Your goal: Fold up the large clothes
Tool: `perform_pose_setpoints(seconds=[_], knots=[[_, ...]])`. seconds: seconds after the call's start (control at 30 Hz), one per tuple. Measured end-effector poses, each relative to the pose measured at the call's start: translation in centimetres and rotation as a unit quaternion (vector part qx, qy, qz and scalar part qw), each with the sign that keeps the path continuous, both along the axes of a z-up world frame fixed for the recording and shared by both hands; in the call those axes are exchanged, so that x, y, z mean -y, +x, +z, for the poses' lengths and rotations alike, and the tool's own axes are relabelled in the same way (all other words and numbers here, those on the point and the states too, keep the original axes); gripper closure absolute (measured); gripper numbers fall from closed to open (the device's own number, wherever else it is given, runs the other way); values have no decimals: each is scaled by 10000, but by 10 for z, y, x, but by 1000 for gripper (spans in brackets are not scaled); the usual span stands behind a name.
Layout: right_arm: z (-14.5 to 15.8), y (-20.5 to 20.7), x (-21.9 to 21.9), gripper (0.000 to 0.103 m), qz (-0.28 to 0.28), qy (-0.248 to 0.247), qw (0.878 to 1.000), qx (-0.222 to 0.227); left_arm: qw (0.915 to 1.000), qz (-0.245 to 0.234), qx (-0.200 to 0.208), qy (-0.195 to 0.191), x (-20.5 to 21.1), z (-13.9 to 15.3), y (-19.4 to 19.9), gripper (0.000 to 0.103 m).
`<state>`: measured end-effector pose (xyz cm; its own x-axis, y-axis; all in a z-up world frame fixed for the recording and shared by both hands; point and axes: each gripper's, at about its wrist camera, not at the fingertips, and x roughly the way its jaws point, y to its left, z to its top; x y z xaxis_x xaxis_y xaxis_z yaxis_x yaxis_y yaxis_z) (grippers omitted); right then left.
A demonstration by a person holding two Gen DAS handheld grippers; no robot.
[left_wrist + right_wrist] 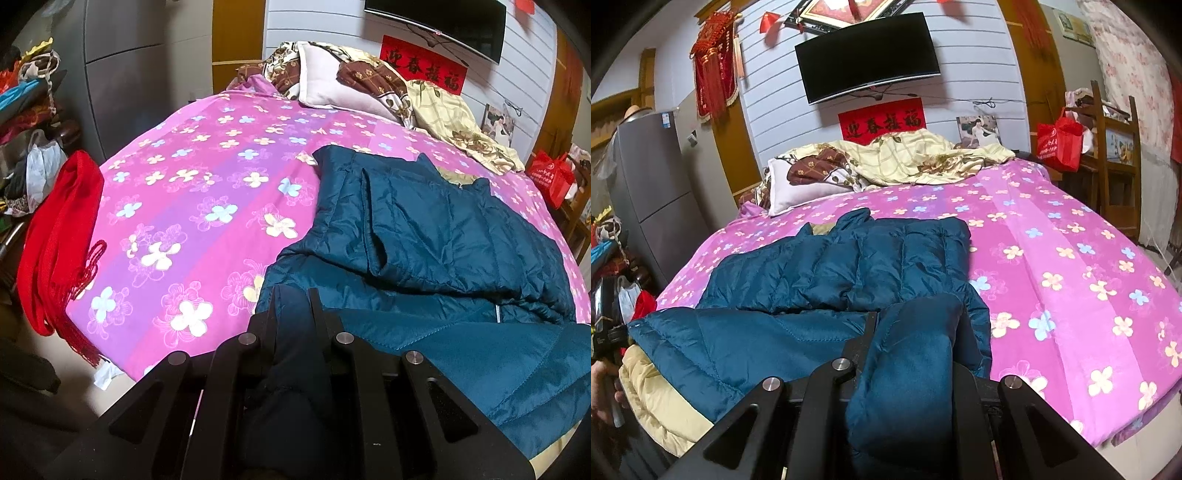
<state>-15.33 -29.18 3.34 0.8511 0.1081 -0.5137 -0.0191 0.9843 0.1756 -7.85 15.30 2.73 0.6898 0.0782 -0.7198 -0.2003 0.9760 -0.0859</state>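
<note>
A large dark teal quilted jacket (436,236) with a cream lining lies on the pink flowered bedspread (192,177). It also shows in the right wrist view (842,266). Its sleeves are folded across the body. My left gripper (293,295) is shut on the jacket's near hem at the left corner. My right gripper (916,317) is shut on the hem at the right corner, and the cloth bulges between its fingers. The hem is lifted between the two grippers, and the cream lining (657,398) shows beneath it.
A red tasselled scarf (55,236) hangs off the bed's left edge. Pillows and a crumpled floral quilt (886,158) lie at the bed's head. A grey fridge (646,192) and clutter stand left; a wooden chair with a red bag (1060,140) stands right.
</note>
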Motion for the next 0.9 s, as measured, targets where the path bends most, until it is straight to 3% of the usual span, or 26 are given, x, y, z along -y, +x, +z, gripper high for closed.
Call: perform_pose_setpoints(seconds=[0.27, 0.5, 0.77, 0.9], knots=[[23, -14, 3, 94, -129, 55, 9984, 547, 9971, -137, 592, -468, -17, 32, -11, 92], [65, -23, -10, 94, -147, -322, 9896, 1392, 9841, -83, 1722, -425, -22, 95, -23, 92], [108, 39, -5, 94, -153, -176, 9832, 1809, 9766, 31, 2105, -447, -18, 136, 45, 93], [113, 102, -2, 94, -201, -263, 9844, 1729, 9787, 99, 2051, -51, -4, 140, 108, 93]])
